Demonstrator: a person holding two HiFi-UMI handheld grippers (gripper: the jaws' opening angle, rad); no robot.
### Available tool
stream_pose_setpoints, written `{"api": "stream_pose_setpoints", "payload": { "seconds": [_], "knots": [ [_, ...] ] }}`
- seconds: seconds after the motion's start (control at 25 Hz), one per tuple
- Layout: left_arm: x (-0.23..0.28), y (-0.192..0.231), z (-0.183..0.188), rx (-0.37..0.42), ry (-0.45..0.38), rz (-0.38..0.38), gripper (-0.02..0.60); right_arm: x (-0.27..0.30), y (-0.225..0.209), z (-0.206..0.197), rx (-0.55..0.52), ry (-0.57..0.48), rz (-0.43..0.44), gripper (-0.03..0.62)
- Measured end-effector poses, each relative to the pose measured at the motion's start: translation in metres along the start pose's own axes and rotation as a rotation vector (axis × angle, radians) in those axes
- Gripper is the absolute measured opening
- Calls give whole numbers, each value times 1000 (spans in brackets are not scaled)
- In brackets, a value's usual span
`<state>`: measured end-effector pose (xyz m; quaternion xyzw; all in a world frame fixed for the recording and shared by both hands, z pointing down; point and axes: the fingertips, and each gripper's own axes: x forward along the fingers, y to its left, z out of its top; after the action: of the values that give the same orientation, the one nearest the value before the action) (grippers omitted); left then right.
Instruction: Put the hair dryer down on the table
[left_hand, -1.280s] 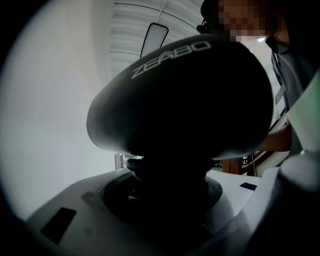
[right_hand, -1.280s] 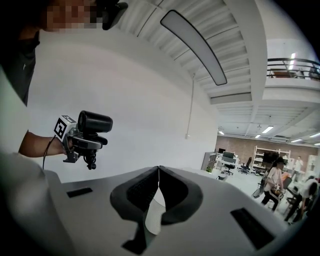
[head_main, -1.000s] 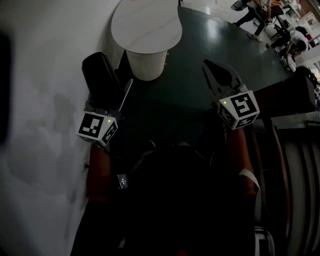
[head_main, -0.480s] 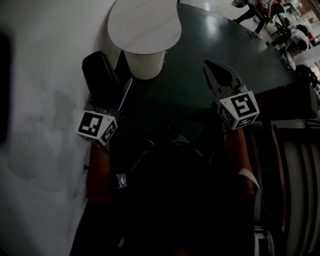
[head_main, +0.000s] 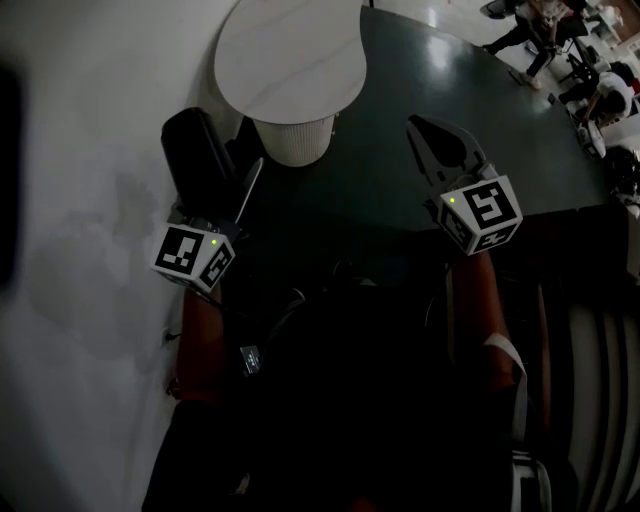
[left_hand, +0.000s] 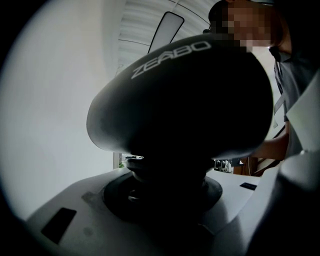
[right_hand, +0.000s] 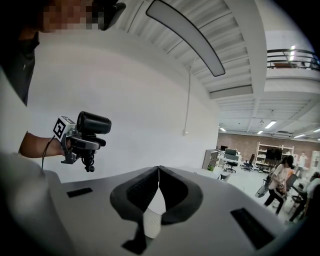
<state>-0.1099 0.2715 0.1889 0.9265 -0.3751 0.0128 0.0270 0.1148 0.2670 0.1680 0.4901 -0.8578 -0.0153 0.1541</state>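
People at upper right have drifted; left gripper, frame left, keeps jaws clamped on the hair dryer, not yet set on the round white surface above; right gripper jaws closed together, empty.

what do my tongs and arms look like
Left tongs and right tongs are pale grey shells; the right's pads are black and ribbed. Each carries a white cube with black square markers and a small green light. A thin dark cable hangs from the left one. Forearms are bare.
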Motion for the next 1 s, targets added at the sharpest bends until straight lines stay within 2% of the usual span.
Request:
{"api": "stream_pose_setpoints", "payload": {
  "seconds": [0.2, 0.4, 0.6, 1.0],
  "knots": [
    [-9, -12, 7, 17, 1, 38, 176, -11, 0, 4, -9, -20, 32, 8],
    [26, 7, -1, 17, 0, 47, 177, 20, -29, -1, -13, -10, 42, 8],
    [44, 17, 0, 13, -8, 26, 177, 30, -41, 4, -29, 12, 26, 8],
    [54, 87, 7, 37, -2, -61, 178, 81, -28, 21, 14, 25, -63, 8]
  ]
}}
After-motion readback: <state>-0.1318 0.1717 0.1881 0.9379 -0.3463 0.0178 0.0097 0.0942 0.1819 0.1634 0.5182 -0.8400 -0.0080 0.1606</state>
